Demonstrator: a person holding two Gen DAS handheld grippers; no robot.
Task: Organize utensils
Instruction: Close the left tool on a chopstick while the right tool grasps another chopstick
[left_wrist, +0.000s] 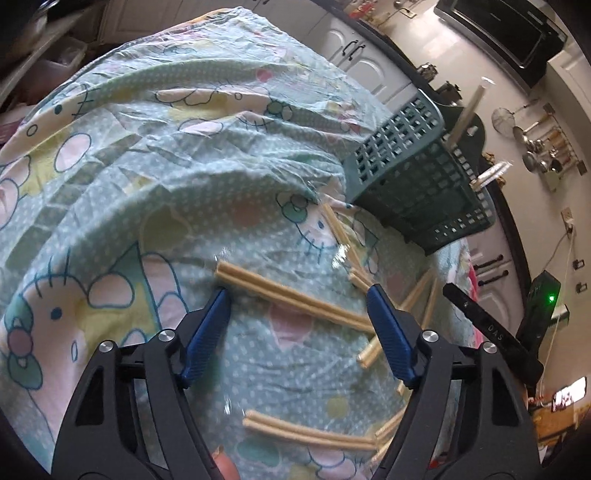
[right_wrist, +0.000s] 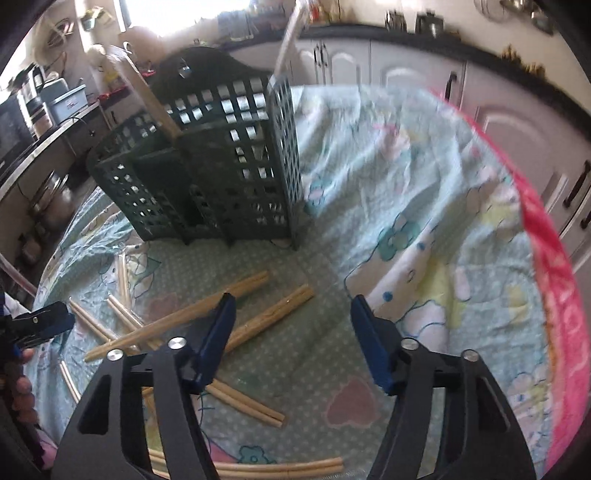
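Note:
Several pairs of wooden chopsticks lie scattered on a patterned cloth. In the left wrist view my left gripper (left_wrist: 299, 295) is open just above one pair (left_wrist: 295, 299), the jaws astride it; another pair (left_wrist: 310, 434) lies nearer. A green lattice utensil basket (left_wrist: 413, 177) stands beyond, with chopsticks (left_wrist: 465, 114) upright in it. In the right wrist view my right gripper (right_wrist: 291, 304) is open and empty above the cloth, right of two chopstick pairs (right_wrist: 184, 317) (right_wrist: 273, 314). The basket (right_wrist: 221, 166) stands behind them, holding a chopstick (right_wrist: 147, 96). The left gripper (right_wrist: 40, 325) shows at the left edge.
The table is covered by a pale green cartoon cloth (left_wrist: 147, 166) with a pink towel (right_wrist: 554, 295) along its right edge. White kitchen cabinets (right_wrist: 424, 77) and a dark counter surround it. The right gripper's black body (left_wrist: 491, 328) shows at the right of the left wrist view.

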